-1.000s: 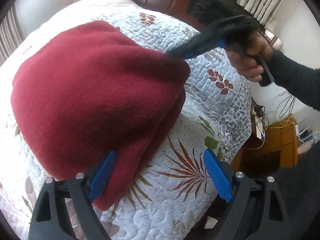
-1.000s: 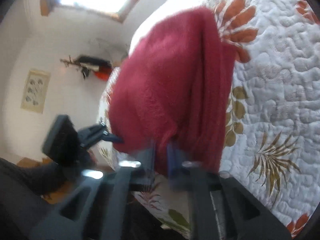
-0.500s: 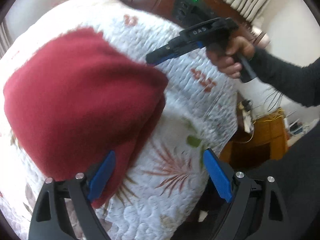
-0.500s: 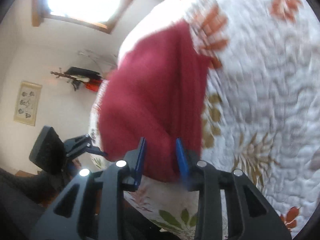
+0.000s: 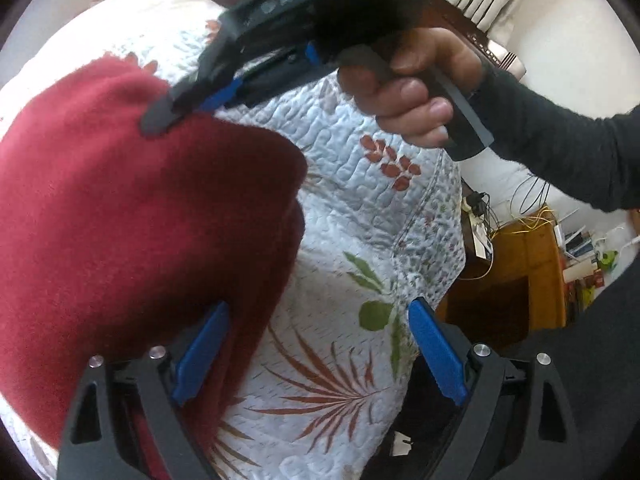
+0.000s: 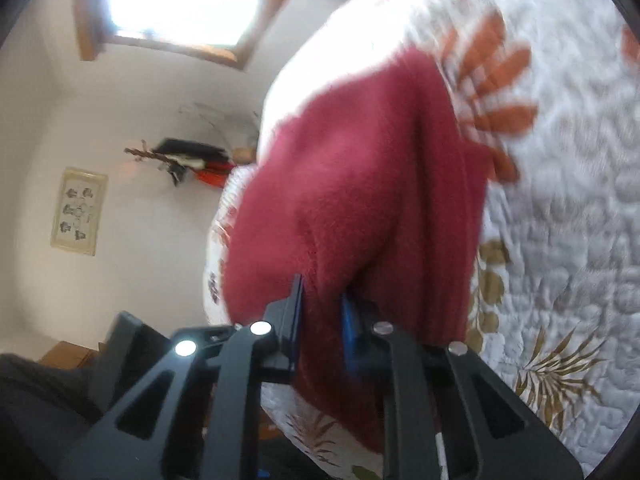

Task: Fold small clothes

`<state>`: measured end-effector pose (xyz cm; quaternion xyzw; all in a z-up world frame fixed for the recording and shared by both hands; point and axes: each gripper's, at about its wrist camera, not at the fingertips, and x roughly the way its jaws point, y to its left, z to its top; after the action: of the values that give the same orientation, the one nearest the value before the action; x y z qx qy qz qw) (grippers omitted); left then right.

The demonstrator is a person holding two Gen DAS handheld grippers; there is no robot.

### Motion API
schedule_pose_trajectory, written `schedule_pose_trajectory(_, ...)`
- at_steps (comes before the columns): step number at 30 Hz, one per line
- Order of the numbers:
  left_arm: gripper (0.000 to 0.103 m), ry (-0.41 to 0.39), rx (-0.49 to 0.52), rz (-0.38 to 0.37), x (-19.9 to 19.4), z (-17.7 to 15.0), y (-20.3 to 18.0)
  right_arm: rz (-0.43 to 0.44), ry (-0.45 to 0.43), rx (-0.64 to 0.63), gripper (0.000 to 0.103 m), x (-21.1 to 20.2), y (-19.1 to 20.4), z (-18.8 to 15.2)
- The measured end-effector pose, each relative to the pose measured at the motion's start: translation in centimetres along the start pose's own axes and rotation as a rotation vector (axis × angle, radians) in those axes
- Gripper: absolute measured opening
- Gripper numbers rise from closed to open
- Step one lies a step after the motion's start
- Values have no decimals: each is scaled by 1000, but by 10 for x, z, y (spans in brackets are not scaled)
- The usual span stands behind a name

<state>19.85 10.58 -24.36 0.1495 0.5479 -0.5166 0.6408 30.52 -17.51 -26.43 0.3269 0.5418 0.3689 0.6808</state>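
- The red fleece garment (image 5: 132, 240) lies half folded on the quilt (image 5: 360, 216), toward 9 o'clock in the left view.
- The right gripper (image 6: 320, 316) pinches its edge; the left gripper (image 5: 316, 352) is spread, empty.
- Risk: thick fleece may slip out, undoing the fold.

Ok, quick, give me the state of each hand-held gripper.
Left hand-held gripper: open, holding nothing; its left finger lies against the red cloth.
Right hand-held gripper: shut on the red cloth.
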Motion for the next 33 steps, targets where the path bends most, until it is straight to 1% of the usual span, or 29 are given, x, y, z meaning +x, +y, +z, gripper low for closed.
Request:
schedule_pose_trajectory(2,91,-27,-5,-27,-10,2,-5,-1,-59,12,15,-15,1,4)
schedule_pose_trajectory(3,91,-33,-9,-32,-12,3,-6,-12,-53,30,15,-9,-6,0)
schedule_pose_trajectory(5,91,-35,-28,-39,-12,1,-5,-43,-1,88,15,11,-28,-6)
schedule_pose_trajectory(6,91,-33,-36,-42,-11,2,-4,-73,51,104,17,27,-37,-11)
schedule_pose_trajectory(7,91,-34,-50,-56,-12,1,-2,-101,81,93,19,37,-38,-16)
schedule_pose_trajectory(8,91,-37,-57,-61,-14,1,-1,-118,79,81,19,39,-35,-16)
schedule_pose_trajectory(9,91,-44,-56,-58,-18,2,-1,-112,68,85,24,35,-33,-13)
schedule_pose_trajectory(10,91,-64,-50,-45,-29,3,-1,-91,47,96,31,31,-29,-8)
schedule_pose_trajectory(11,91,-79,-50,-34,-35,5,1,-58,5,104,33,20,-24,1)
schedule_pose_trajectory(12,91,-100,-56,-16,-45,6,4,-44,-26,98,44,11,-22,8)
schedule_pose_trajectory(13,91,-128,-68,2,-57,7,9,-46,-55,91,60,5,-18,17)
schedule_pose_trajectory(14,92,-149,-78,15,-65,7,14,-71,-74,81,63,3,-15,32)
schedule_pose_trajectory(16,92,-172,-87,44,-79,7,21,-69,-68,59,62,10,-11,54)
schedule_pose_trajectory(18,92,-167,-83,71,-83,7,27,-73,-73,55,61,20,-11,72)
schedule_pose_trajectory(19,92,-161,-82,84,-82,7,30,-60,-72,53,36,26,-11,81)
schedule_pose_trajectory(20,92,-156,-80,88,-81,7,32,-65,-60,60,15,32,-13,88)
schedule_pose_trajectory(21,92,-152,-77,88,-79,8,34,-85,-63,57,7,27,-16,91)
schedule_pose_trajectory(23,92,-142,-62,92,-73,9,34,-116,-104,54,6,20,-20,95)
schedule_pose_trajectory(24,92,-132,-55,90,-69,9,34,-140,-111,74,5,16,-33,97)
schedule_pose_trajectory(26,92,-116,-56,81,-61,8,34,-186,-98,121,5,21,-52,96)
schedule_pose_trajectory(27,92,-100,-62,71,-53,7,36,-212,-84,129,6,28,-60,88)
schedule_pose_trajectory(28,92,-92,-64,68,-50,5,38,-215,-87,124,9,32,-61,86)
schedule_pose_trajectory(29,92,-78,-63,72,-45,4,38,-210,-95,114,11,31,-56,85)
schedule_pose_trajectory(30,93,-58,-54,84,-40,3,38,-202,-124,80,17,23,-42,82)
schedule_pose_trajectory(31,93,-47,-43,96,-38,3,36,-213,-139,48,17,16,-31,76)
schedule_pose_trajectory(32,94,-43,-35,102,-38,3,34,-239,-160,-17,17,7,-9,69)
schedule_pose_trajectory(33,95,-42,-33,104,-38,3,33,-239,-165,-57,19,2,2,61)
